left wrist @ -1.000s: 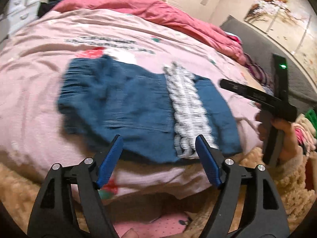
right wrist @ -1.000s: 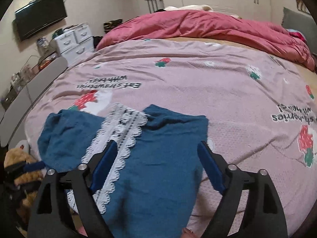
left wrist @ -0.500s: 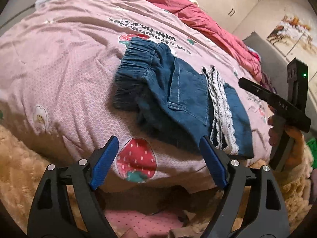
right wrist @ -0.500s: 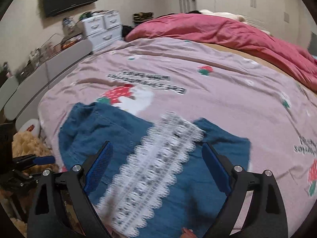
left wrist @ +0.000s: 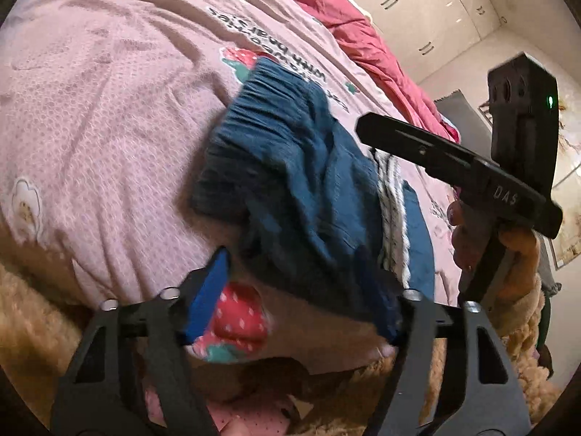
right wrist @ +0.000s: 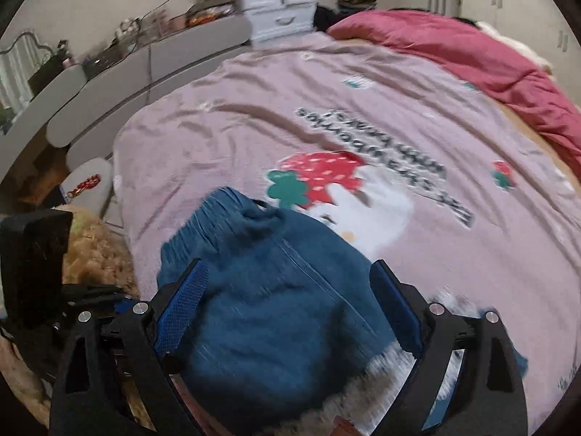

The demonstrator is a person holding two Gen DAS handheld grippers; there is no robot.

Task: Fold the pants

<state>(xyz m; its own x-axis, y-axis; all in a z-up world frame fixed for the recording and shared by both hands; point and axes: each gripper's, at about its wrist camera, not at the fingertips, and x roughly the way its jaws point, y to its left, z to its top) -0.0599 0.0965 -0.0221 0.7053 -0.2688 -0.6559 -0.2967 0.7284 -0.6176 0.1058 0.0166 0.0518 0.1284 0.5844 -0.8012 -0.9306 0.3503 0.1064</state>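
Observation:
Blue denim pants [left wrist: 297,189] with a white lace hem [left wrist: 394,218] lie partly folded near the bed's front edge, elastic waistband toward the far left. My left gripper [left wrist: 301,298] is open and empty, its blue pads at the pants' near edge. My right gripper [right wrist: 290,305] is open and empty, hovering over the pants [right wrist: 268,301], with lace [right wrist: 399,370] beneath its right finger. The right gripper's body [left wrist: 472,170] shows at the right of the left wrist view. The left gripper's body [right wrist: 36,254] shows at the left of the right wrist view.
A pink strawberry-print bedspread [left wrist: 90,116] covers the bed. A red quilt [right wrist: 472,58] is bunched at the far side. A tan fluffy rug [left wrist: 32,319] lies below the bed edge. White drawers [right wrist: 279,3] and a grey bench [right wrist: 109,83] stand to the left.
Both grippers have moved left and closer to the pants. The right gripper has swung from the lace hem toward the waistband end. Both stayed open.

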